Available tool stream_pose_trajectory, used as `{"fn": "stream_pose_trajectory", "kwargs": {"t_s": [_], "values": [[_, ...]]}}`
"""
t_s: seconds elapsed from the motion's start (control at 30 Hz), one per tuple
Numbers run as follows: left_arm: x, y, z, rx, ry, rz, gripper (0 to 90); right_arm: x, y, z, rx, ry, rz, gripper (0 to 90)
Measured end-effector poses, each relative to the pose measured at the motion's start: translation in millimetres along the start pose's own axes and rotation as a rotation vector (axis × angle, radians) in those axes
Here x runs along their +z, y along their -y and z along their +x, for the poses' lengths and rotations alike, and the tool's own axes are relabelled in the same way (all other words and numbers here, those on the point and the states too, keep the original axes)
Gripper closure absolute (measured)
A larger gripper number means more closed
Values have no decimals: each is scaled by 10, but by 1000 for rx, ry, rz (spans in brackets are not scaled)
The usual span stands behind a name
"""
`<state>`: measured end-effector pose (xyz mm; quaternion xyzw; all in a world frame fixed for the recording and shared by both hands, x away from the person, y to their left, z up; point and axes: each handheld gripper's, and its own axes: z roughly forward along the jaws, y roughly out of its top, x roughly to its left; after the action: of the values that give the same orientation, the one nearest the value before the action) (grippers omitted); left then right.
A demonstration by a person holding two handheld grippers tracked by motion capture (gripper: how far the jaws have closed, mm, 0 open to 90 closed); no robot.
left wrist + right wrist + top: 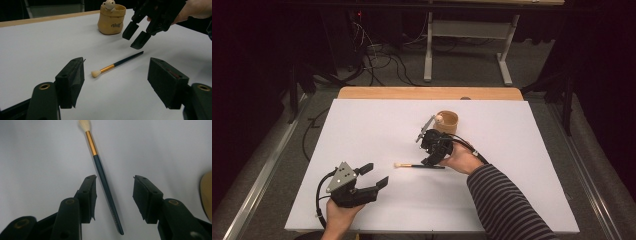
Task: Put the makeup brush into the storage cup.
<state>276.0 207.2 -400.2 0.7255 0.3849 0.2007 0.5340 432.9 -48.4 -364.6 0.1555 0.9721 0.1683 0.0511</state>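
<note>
A person sits at a table covered by a white board (372,125), holding a black two-jaw gripper in each hand. A thin paintbrush (419,165) lies flat on the board near the middle, its pale bristle tip pointing to the person's left, a gold ferrule behind the tip and a dark blue handle running to the right.

The right gripper (430,159), held by a hand coming out of a striped sleeve (502,200), hangs just over the handle end of the brush, angled downward. In the right gripper view its jaws stand wide apart with the blue handle lying on the board between them, closer to the left jaw; whether that jaw touches the handle cannot be told. The brush rests on the board, not gripped.

The left gripper (378,177) is near the front left of the board, well apart from the brush, with a grey three-cornered plate (341,176) on top. Its jaws are spread wide and hold nothing; in the left gripper view they frame the brush from a distance.

Behind the brush, toward the far side of the board, stands a tan sack-shaped holder (447,121) with a small pale figure (109,5) perched on its rim. It stands just beyond the right gripper
</note>
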Motion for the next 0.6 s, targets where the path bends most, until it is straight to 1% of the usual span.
{"fn": "stream_pose_trajectory", "kwargs": {"t_s": [0.17, 0.2, 0.23, 0.43, 0.5, 0.6], "values": [[2, 0, -1, 0, 0, 1, 303, 76, -13, 18, -13, -5, 30, 580], [1, 0, -1, 0, -1, 0, 302, 97, -10, 22, -10, -10, 23, 585], [1, 0, 0, 1, -1, 1, 303, 110, -12, 18, -20, -13, 27, 587], [4, 0, -1, 1, -1, 2, 303, 180, -15, 30, -18, -19, 52, 620], [2, 0, -1, 1, -1, 1, 303, 204, -18, 27, -27, -23, 62, 627], [0, 0, 1, 0, 0, 0, 302, 239, -24, 34, -26, -27, 72, 635]]}}
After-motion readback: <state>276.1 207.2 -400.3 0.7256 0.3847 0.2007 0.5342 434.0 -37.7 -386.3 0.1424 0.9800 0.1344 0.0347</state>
